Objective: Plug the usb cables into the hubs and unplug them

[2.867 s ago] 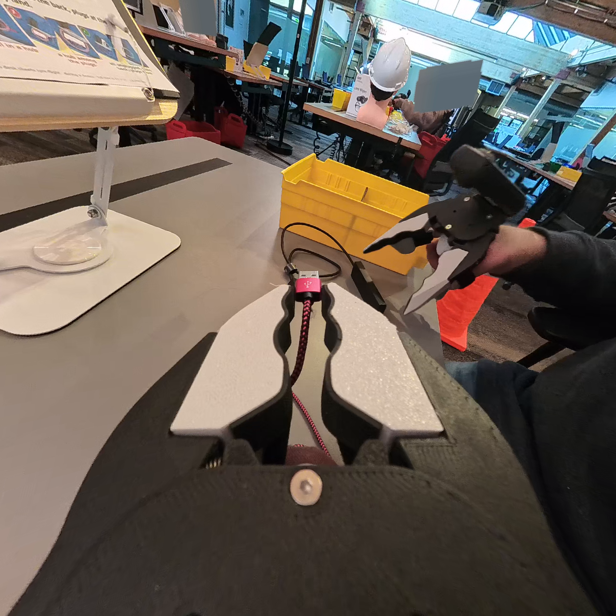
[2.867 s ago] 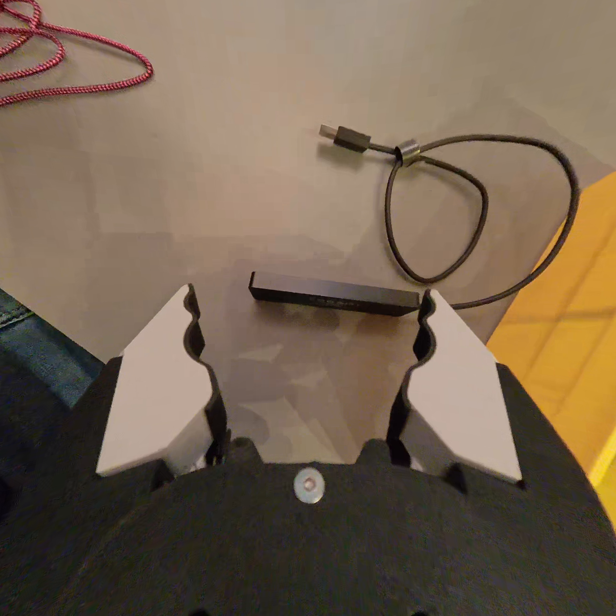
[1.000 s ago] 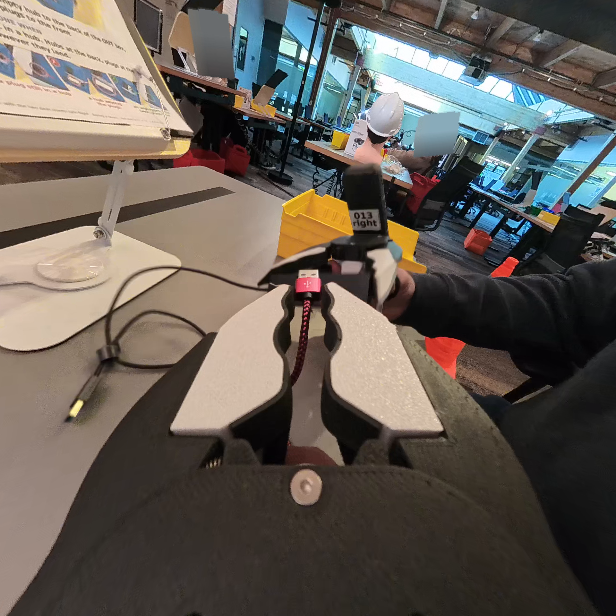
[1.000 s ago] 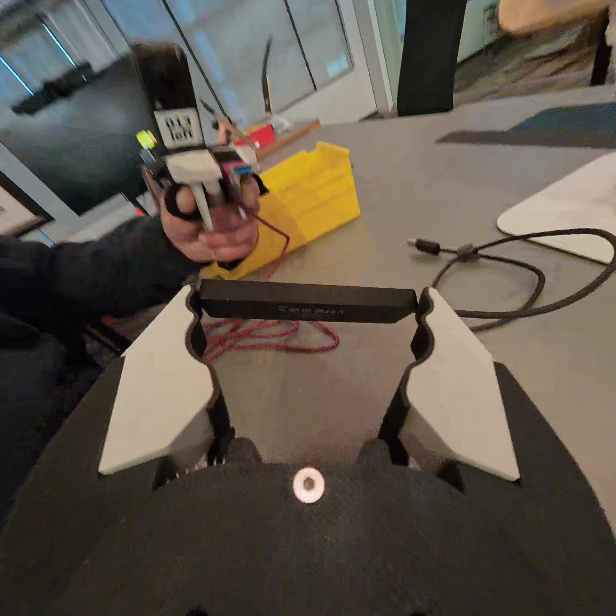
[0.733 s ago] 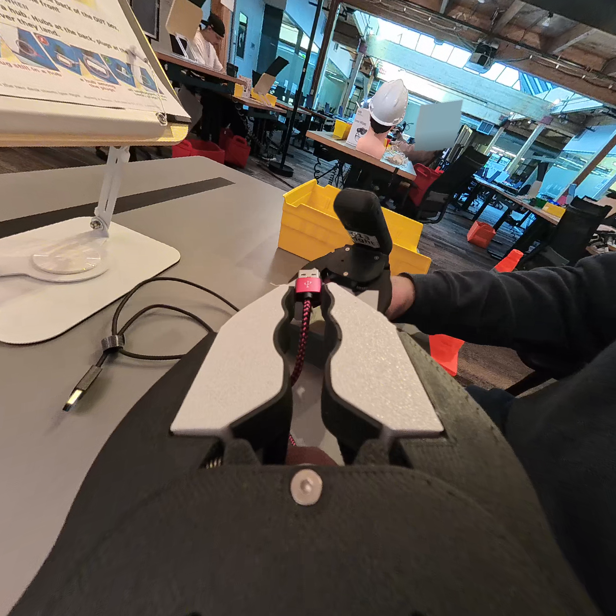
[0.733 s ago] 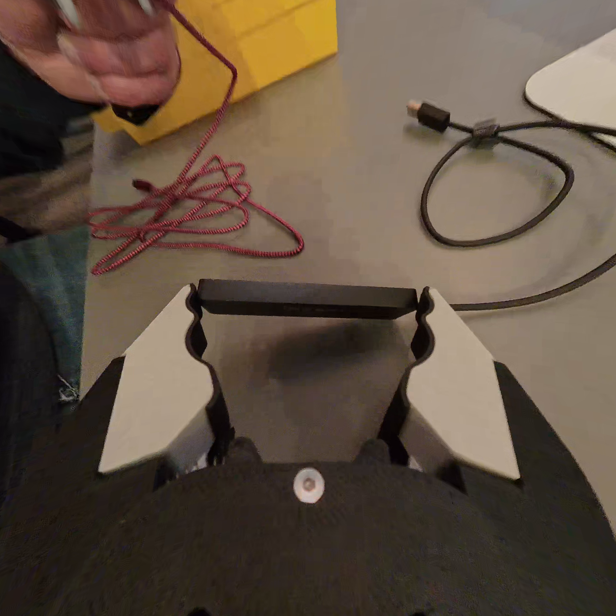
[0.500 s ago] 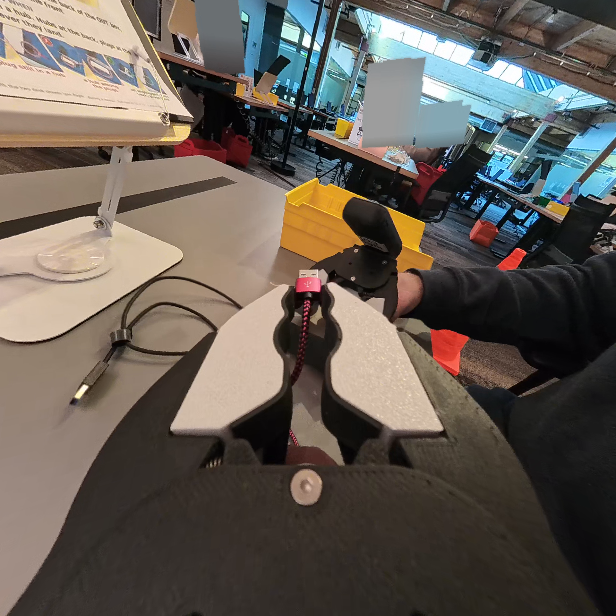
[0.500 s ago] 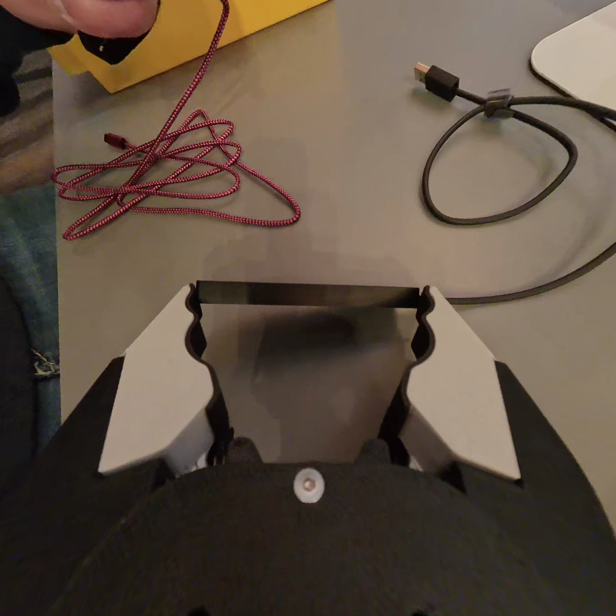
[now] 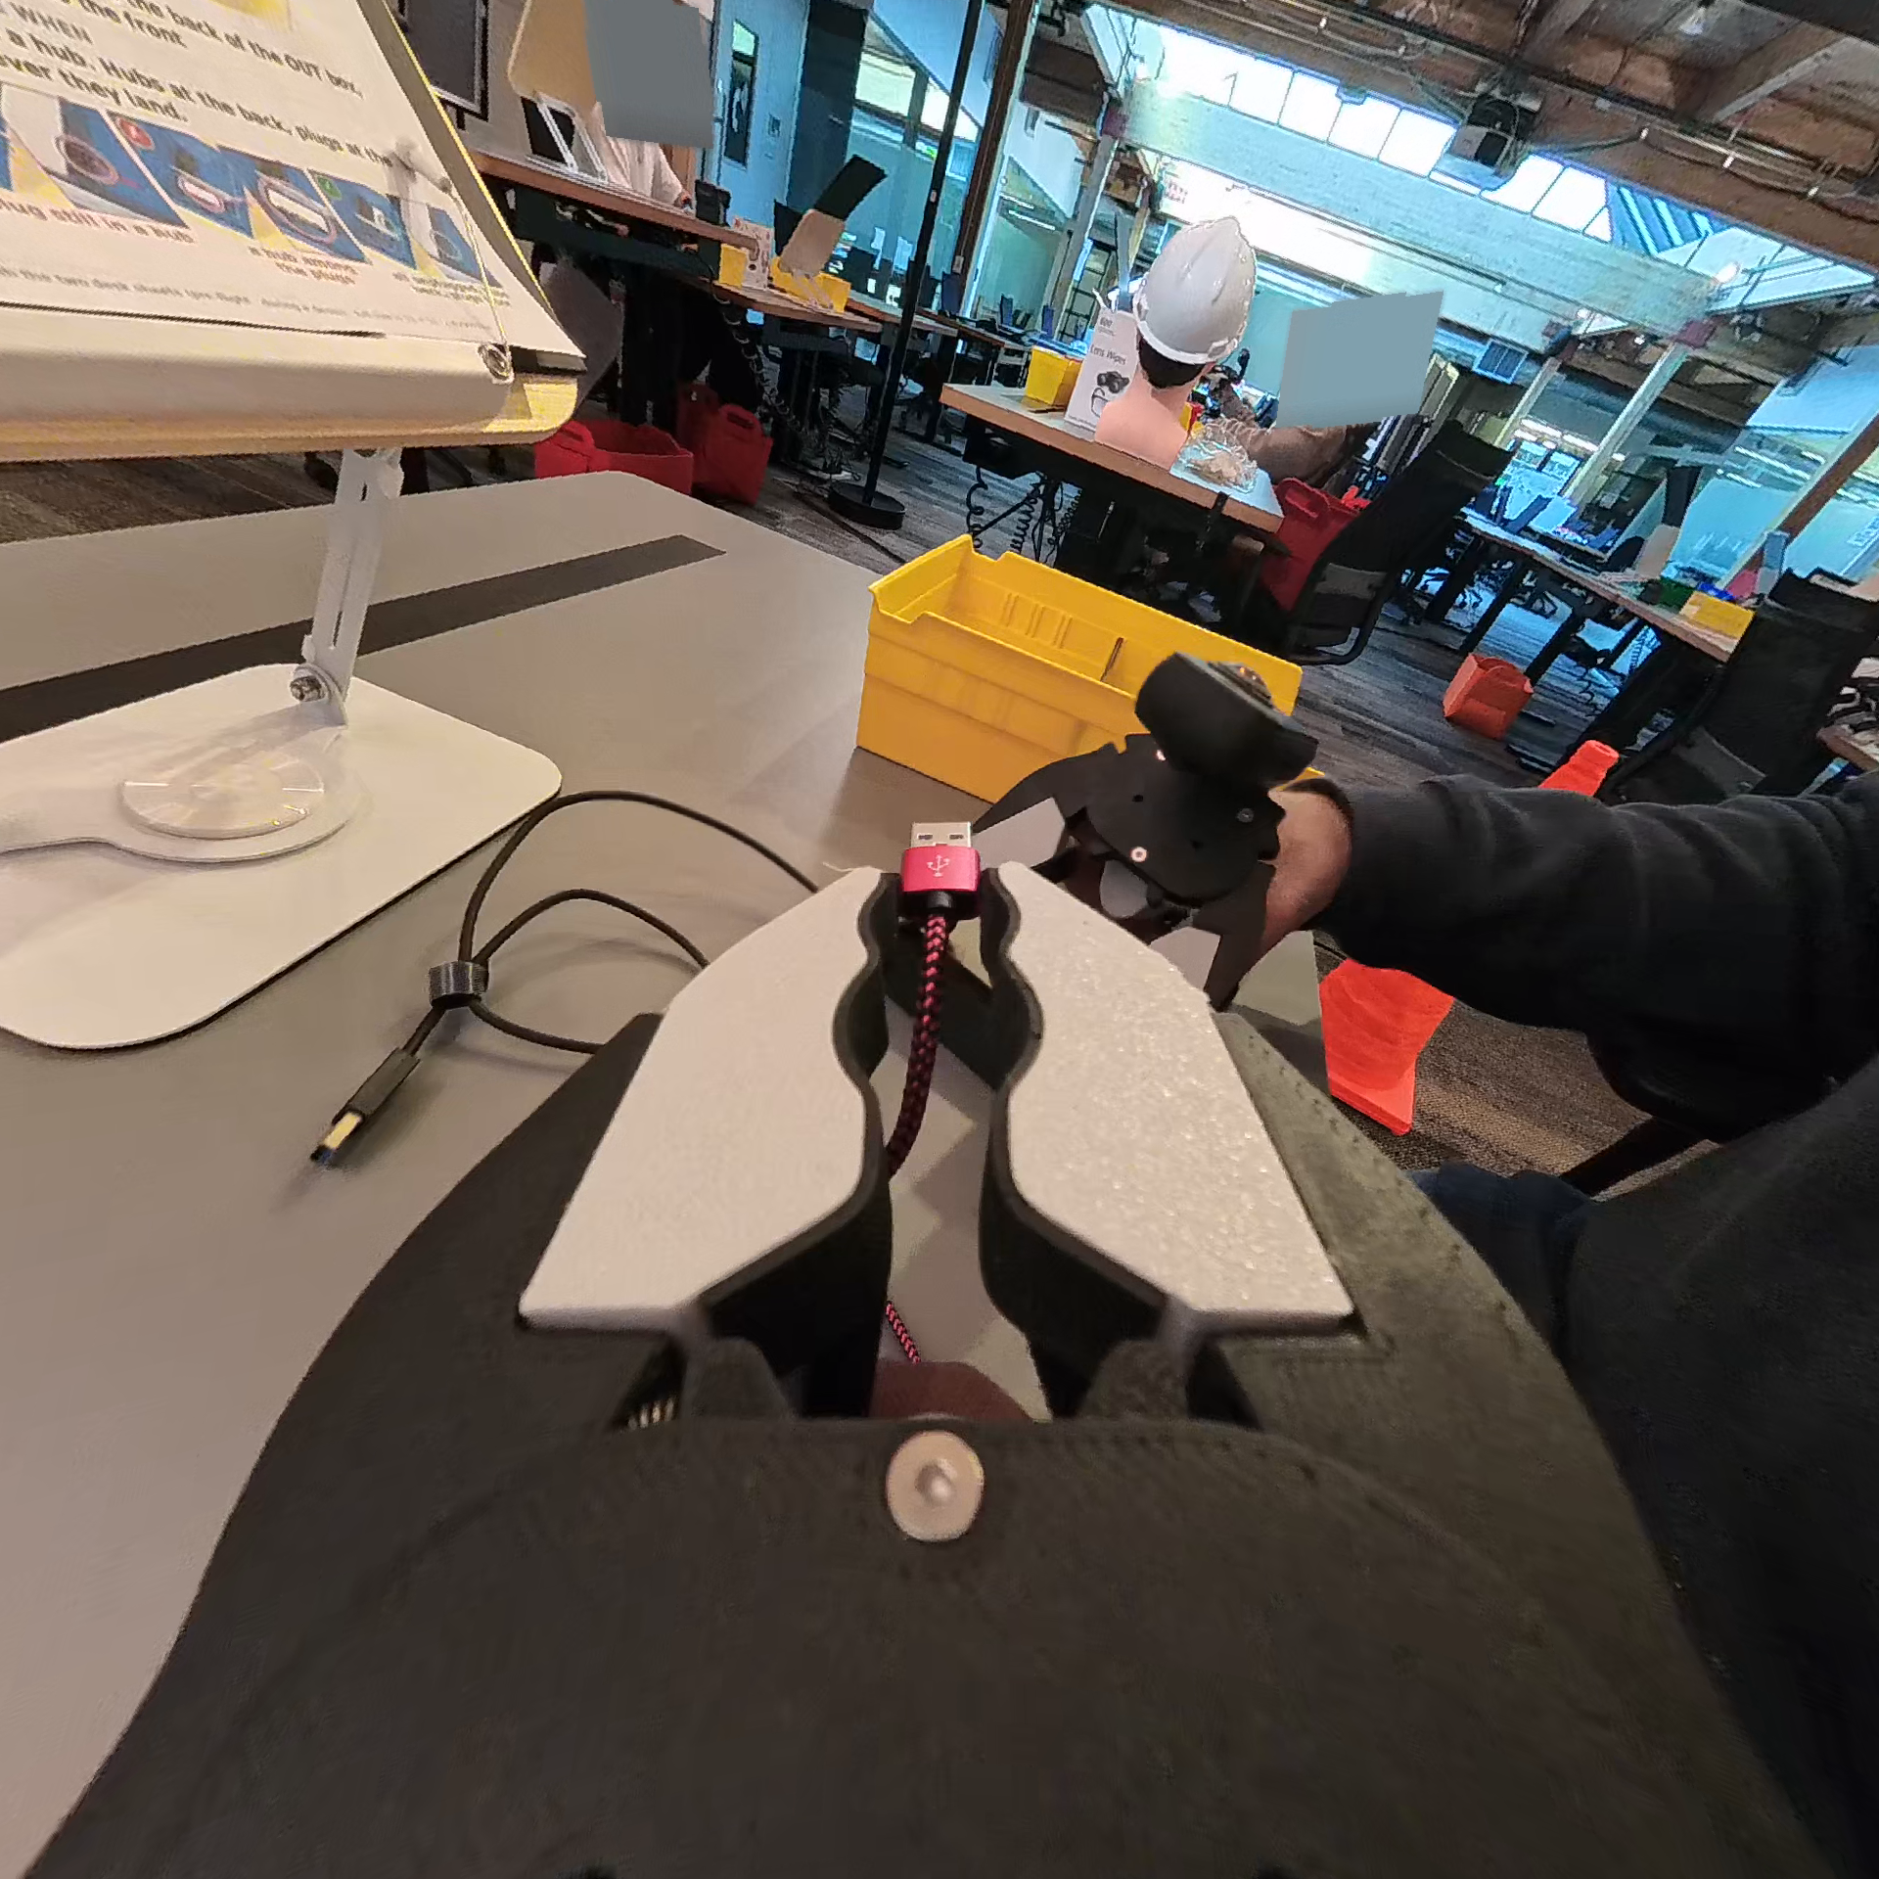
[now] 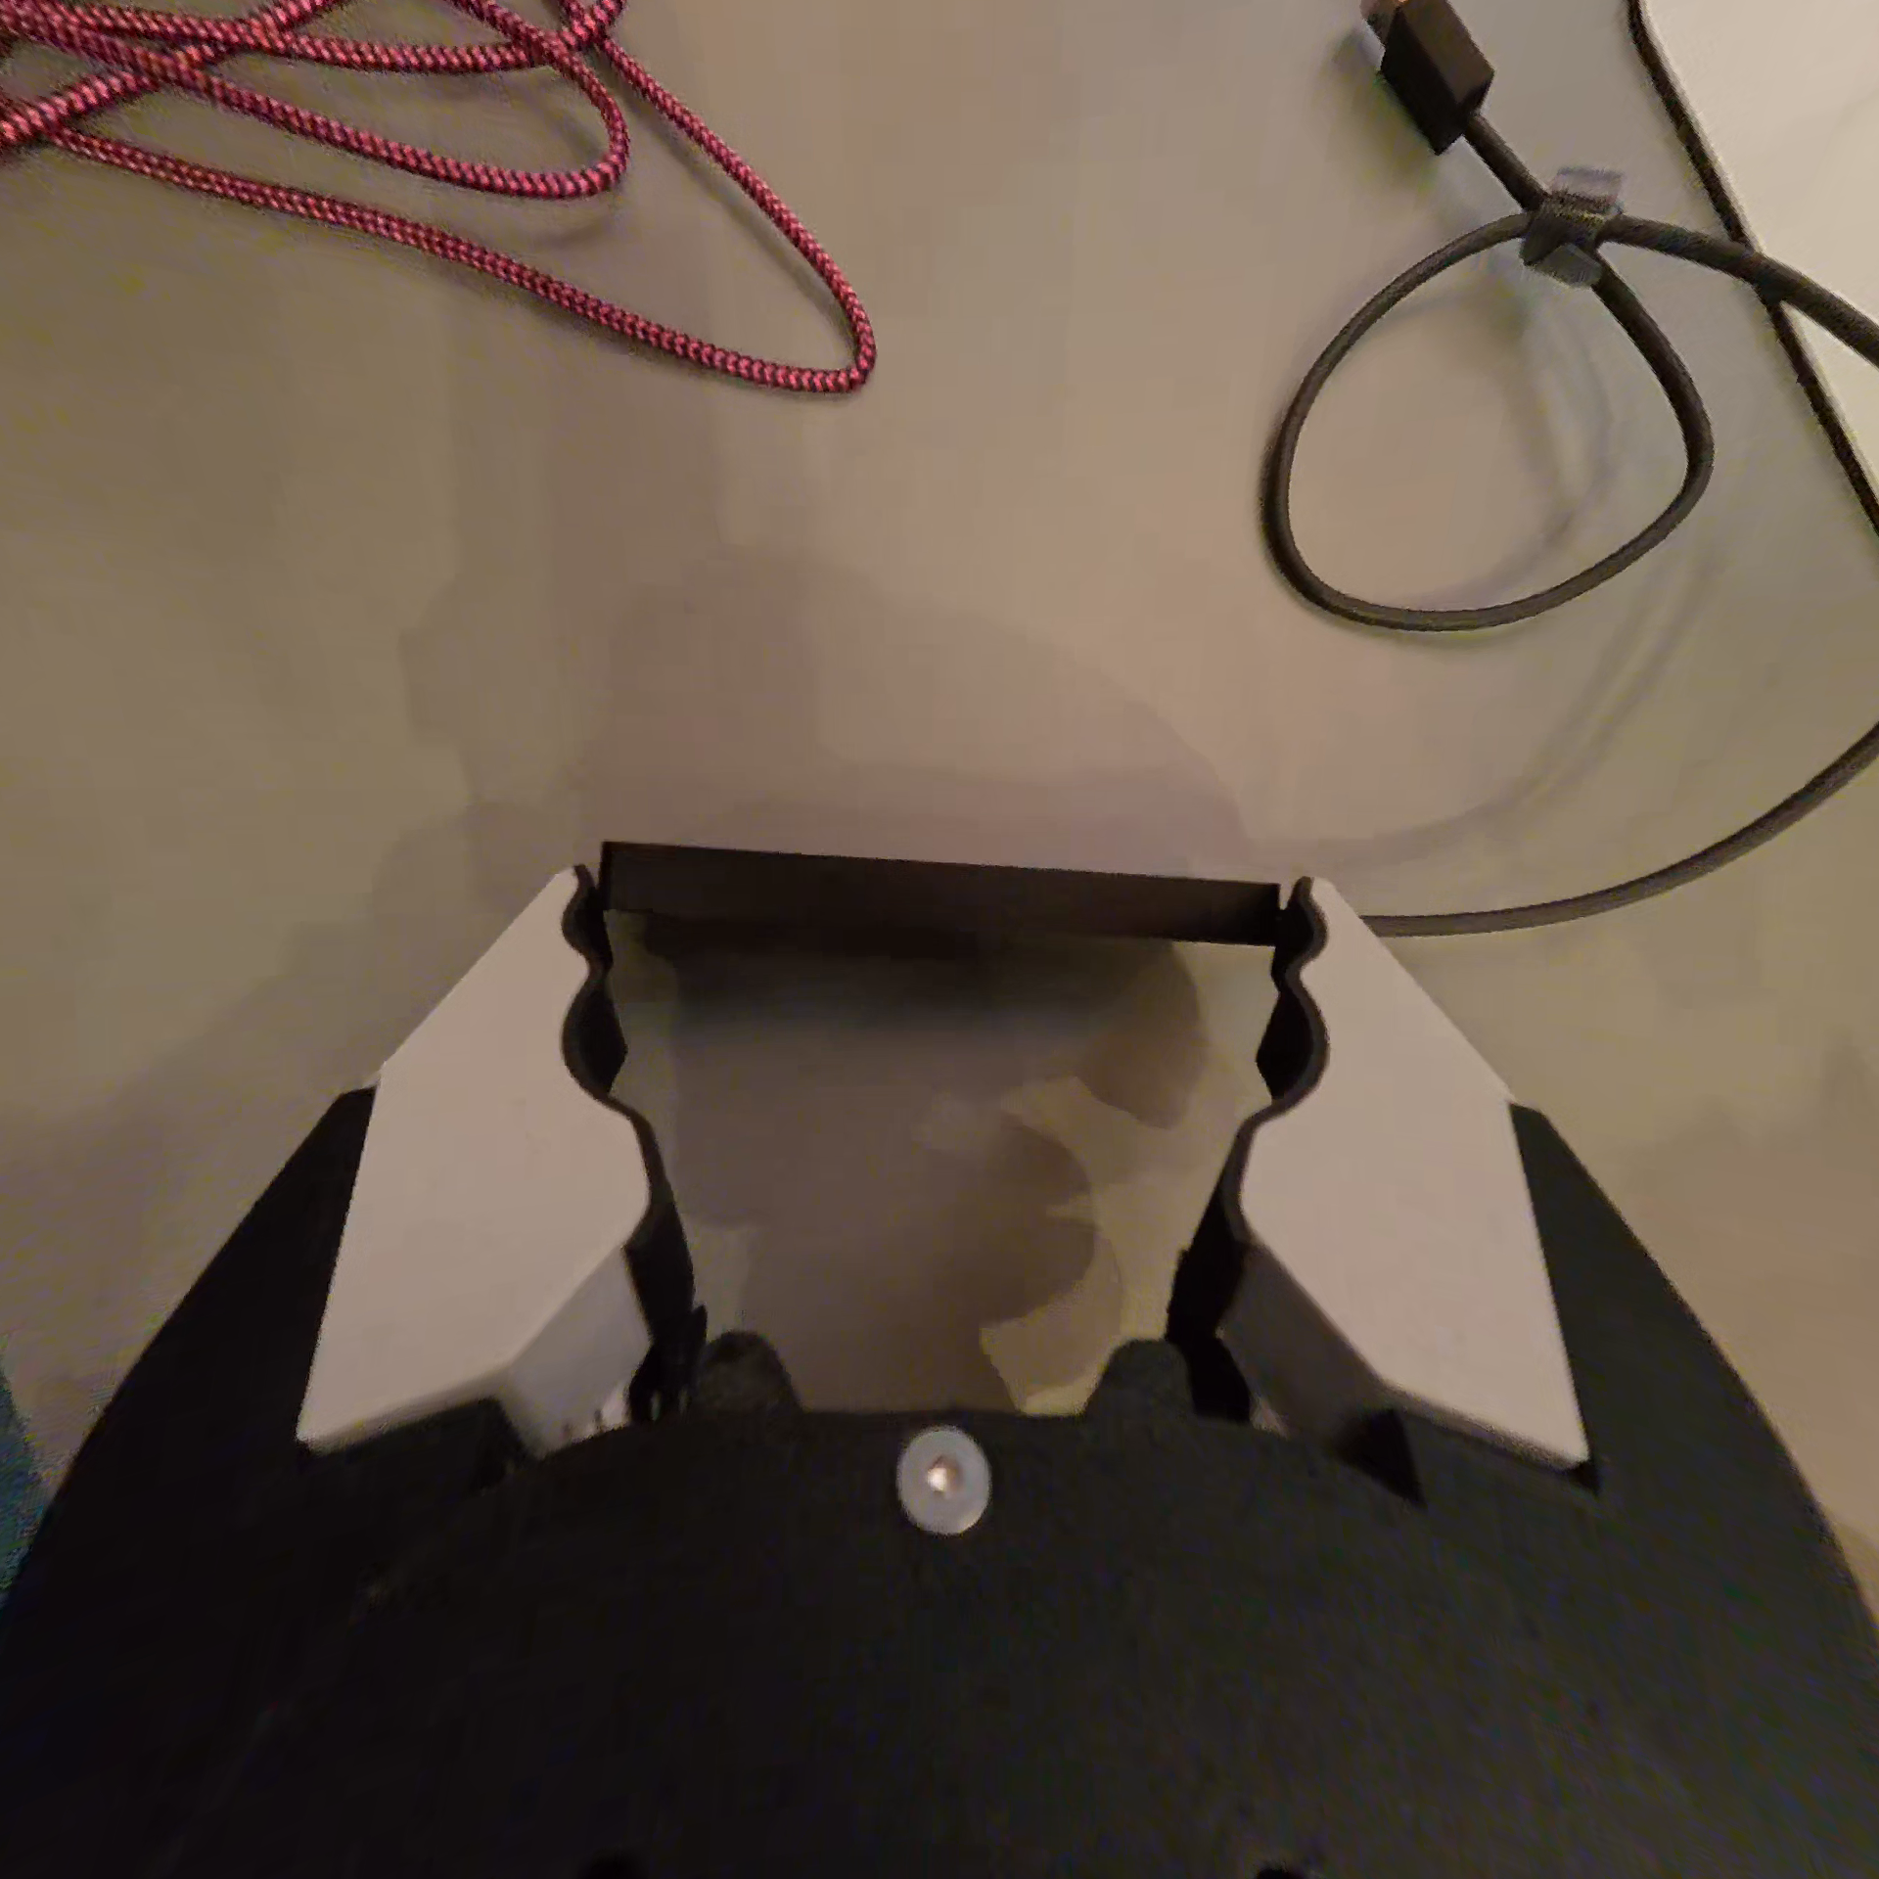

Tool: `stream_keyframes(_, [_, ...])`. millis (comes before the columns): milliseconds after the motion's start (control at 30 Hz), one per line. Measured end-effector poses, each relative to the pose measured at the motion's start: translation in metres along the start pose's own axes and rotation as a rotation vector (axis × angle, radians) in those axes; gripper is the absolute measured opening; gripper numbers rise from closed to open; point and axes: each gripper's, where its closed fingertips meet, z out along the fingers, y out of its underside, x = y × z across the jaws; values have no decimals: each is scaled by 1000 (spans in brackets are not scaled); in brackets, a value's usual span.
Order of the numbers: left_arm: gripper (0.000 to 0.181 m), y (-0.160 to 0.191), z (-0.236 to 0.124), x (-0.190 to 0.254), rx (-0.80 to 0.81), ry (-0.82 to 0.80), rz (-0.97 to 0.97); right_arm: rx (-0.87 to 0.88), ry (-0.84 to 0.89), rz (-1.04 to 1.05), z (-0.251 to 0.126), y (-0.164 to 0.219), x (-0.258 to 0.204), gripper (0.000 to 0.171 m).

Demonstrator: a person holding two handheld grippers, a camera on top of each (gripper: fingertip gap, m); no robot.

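Red-braided USB cable's metal plug (image 9: 941, 864) sits pinched in the left gripper (image 9: 937, 895); the right gripper (image 10: 941, 900) clamps a slim black rectangular hub (image 10: 935, 895) endwise above the grey table (image 10: 407, 610).

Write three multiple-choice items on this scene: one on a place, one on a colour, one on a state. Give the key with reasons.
1. Where does the black cable's plug lie?
A. in the yellow bin
B. on the table, near the white stand base
C. in the right gripper

2. What colour is the braided cable in the left gripper?
A. red and black
B. plain white
C. green

3. What is the right gripper doing?
A. empty, jaws wide apart
B. clamped on the red plug
C. shut on the black hub, held end to end

Key: 1 B, the plug rests on the grey table in front of the stand base. 2 A, the braid runs red and black between the fingers up to the red plug. 3 C, each fingertip presses one end of the hub.
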Motion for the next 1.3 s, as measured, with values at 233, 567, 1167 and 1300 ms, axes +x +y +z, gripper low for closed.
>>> stream_keyframes(233, [15,0,0,1,-2,2,3,-20,7,35,-7,14,-1,137])
stream_keyframes(567, [15,1,2,2,-7,4,6,-25,28,83,-34,1,-4,133])
stream_keyframes(1167, [15,2,3,5,-15,22,4,-542,15,163,-21,19,2,118])
stream_keyframes(1300, [15,0,1,4,-9,20,5,-554,18,165,-21,19,3,117])
